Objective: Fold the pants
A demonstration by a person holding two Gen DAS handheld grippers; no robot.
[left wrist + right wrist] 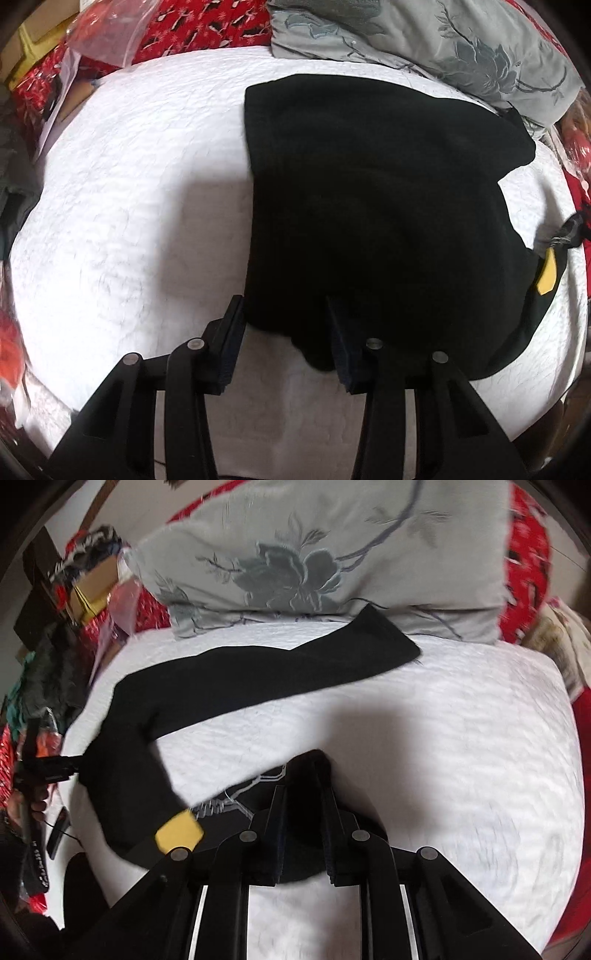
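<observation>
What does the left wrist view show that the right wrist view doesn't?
Only the left wrist view: the left gripper with jaws around the near edge of the black pants.

Only the right wrist view: the right gripper pinching a bunch of pants fabric, and one pant leg stretching toward the pillow.

Both: pants, yellow tag, grey floral pillow, white quilt.

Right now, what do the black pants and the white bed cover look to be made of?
Black pants: soft matte fabric, probably knit or fleece; they drape limply with no shine. White bed cover: quilted cloth, likely cotton; puckered stitch lines ripple across it, no gloss.
</observation>
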